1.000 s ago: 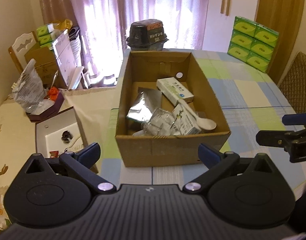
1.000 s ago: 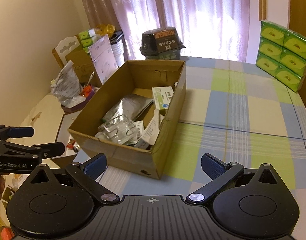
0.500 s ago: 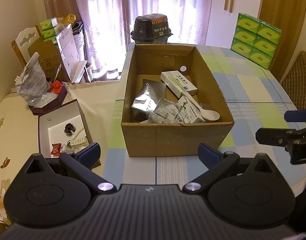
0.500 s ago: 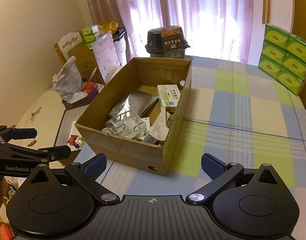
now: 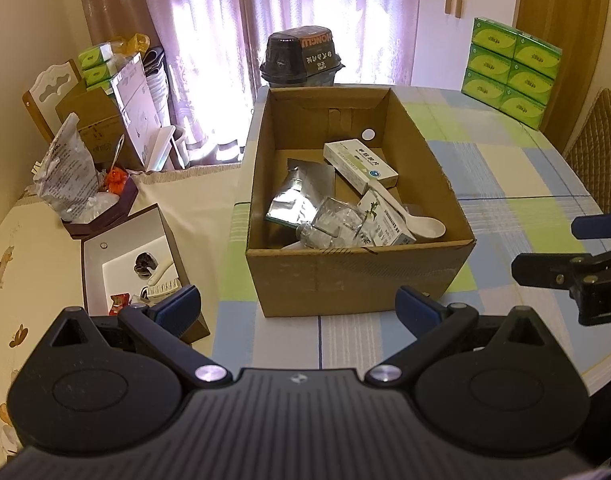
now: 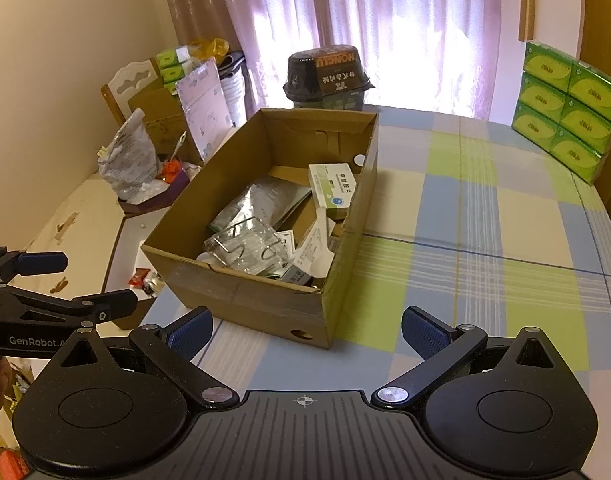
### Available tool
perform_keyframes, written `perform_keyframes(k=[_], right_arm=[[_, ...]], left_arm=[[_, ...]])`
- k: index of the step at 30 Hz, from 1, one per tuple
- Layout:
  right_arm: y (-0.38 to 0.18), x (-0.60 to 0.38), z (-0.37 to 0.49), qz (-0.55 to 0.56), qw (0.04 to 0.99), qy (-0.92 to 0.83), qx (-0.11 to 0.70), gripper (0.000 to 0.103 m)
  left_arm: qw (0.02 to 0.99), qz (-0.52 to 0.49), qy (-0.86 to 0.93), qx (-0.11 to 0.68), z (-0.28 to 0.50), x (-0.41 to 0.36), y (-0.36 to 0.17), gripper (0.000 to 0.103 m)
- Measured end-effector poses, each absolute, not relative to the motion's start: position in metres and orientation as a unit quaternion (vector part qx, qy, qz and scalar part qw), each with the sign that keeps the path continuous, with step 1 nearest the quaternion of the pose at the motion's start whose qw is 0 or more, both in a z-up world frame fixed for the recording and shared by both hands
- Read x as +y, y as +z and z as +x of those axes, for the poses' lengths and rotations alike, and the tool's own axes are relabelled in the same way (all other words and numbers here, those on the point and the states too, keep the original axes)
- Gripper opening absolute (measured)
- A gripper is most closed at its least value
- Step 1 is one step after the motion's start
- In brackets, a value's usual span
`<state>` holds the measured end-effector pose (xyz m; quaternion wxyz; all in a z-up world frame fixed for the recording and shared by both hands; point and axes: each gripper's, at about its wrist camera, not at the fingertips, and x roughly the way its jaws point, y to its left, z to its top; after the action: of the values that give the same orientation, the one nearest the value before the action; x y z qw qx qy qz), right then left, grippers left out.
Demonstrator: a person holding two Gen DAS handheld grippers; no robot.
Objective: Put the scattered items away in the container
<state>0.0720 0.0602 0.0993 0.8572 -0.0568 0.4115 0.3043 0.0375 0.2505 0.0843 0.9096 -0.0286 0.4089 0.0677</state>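
Left wrist view. The box [image 5: 357, 276] sits mid-frame on the tabletop [image 5: 505, 176], its open top facing the camera. Inside are seen a foil pouch [image 5: 297, 200], a white carton [image 5: 359, 164], a clear plastic piece [image 5: 333, 224], a second carton [image 5: 385, 224] and a spoon [image 5: 409, 212]. No loose item is seen on the checked cloth around the box, so the tidying is judged done or nearly so. The left gripper [image 5: 297, 308] is spread wide and empty, low in the frame, short of the box's near wall. The right gripper [image 5: 561, 252] enters at the right edge, also parted, nothing between its fingers. The tabletop's left edge lies just left of the box; beyond it, clutter on a lower surface at lower left is judged not part of the task.

Right wrist view. The box [image 6: 261, 296] is seen at an angle, centre-left, the same contents piled in its near half. The right gripper [image 6: 305, 328] is released and empty, below the box's near corner. The left gripper [image 6: 81, 284] shows at the left edge, fingers apart. Open room is wide across the right half of the tabletop [image 6: 485, 240], bare as far as the green packs [image 6: 565, 104] at upper right. A black bowl [image 6: 329, 76] stands just behind the box. Little room is left between the box and the tabletop's left edge.
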Motion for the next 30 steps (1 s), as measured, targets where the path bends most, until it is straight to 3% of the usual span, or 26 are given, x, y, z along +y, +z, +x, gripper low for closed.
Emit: perform_keyframes(k=[30], right_arm=[[0.087, 0.068, 0.085, -0.061, 0.852, 0.294, 0.428, 0.103]], left_arm=[[0.905, -0.024, 0.066, 0.421, 0.052, 0.257, 0.07, 0.102]])
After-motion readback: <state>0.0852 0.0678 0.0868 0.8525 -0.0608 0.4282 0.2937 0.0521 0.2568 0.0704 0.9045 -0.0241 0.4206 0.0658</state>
